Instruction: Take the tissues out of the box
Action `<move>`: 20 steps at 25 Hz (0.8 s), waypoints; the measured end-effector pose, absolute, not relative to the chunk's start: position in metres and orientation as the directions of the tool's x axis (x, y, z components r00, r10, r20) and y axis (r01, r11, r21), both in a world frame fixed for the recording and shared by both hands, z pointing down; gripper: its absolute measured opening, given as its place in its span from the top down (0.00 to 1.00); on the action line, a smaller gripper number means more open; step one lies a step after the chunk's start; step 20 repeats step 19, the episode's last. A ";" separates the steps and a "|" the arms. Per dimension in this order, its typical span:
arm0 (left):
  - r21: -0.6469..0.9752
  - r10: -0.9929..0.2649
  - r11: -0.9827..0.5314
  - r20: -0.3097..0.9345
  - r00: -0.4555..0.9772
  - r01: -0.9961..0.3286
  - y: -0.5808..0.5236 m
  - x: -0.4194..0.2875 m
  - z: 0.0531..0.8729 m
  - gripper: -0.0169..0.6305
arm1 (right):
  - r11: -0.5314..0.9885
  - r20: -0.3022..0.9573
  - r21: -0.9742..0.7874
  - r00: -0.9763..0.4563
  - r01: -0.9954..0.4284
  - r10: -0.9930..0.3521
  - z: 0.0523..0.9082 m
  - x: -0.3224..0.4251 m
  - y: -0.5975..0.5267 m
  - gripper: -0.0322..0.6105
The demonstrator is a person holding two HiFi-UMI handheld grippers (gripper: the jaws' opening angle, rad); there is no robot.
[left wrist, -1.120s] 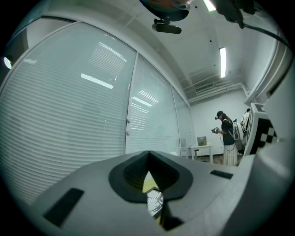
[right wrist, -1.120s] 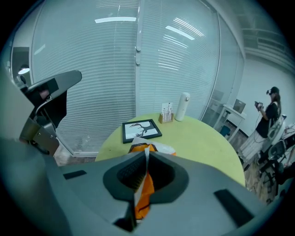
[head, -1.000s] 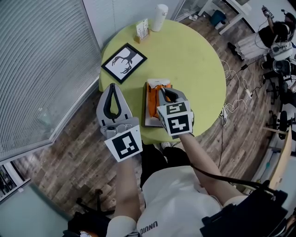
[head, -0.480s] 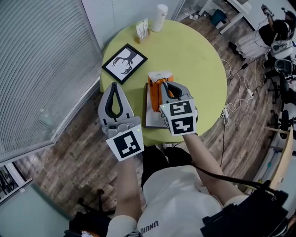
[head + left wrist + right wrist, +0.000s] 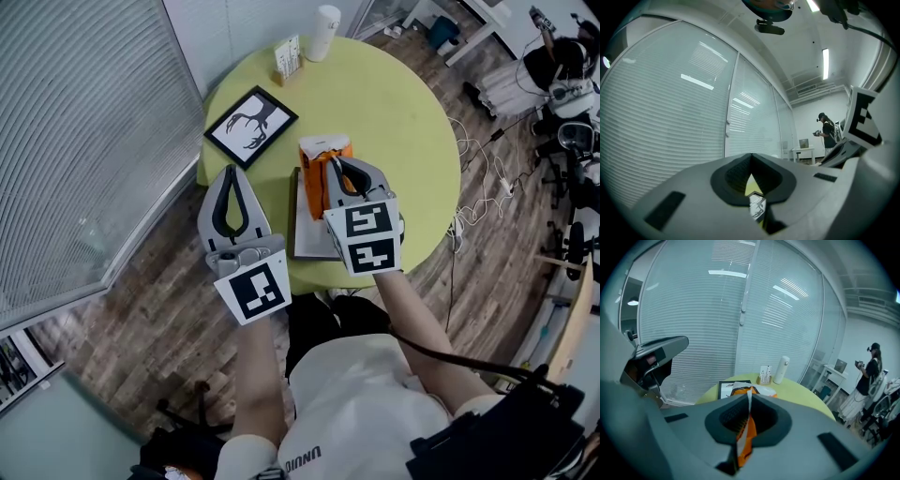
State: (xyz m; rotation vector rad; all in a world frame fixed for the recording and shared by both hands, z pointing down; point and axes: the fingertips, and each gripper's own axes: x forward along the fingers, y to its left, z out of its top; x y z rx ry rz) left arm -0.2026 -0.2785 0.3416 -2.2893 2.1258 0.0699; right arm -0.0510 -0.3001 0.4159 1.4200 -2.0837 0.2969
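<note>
above the green table (image 5: 398, 122), right claw (image 5: 333, 169) clamped on orange tissue pack (image 5: 313, 156), left claw (image 5: 228, 174) closed, empty

Looks like an office with a lab side to it, laid out around a round yellow-green table (image 5: 403, 122). Closed off left of the table by glass partition walls hung with pale slatted blinds (image 5: 84, 141). Floored under and around the table in wood-look planks (image 5: 141, 319). Strewn just right of the table with loose white cables (image 5: 483, 187). Furnished beyond the table's far right side with a white desk (image 5: 469, 28). Lit from above by long ceiling strip lights (image 5: 825, 63). Shared, well beyond the table, with a standing person in headgear (image 5: 867, 380). Dressed on the table's far edge with a framed picture (image 5: 251, 125), a small card stand (image 5: 288, 62) and a white tumbler (image 5: 324, 35).
</note>
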 end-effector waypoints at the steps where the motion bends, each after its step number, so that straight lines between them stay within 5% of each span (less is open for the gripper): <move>1: 0.018 -0.996 -0.074 -0.044 0.073 -0.997 -0.279 -0.202 0.341 0.95 | 0.405 0.583 0.142 -0.254 -0.903 -0.772 0.415 -0.051 -0.300 0.92; 20: 0.024 -0.995 -0.089 -0.045 0.088 -0.996 -0.279 -0.196 0.342 0.95 | 0.394 0.579 0.143 -0.246 -0.908 -0.777 0.417 -0.046 -0.300 0.92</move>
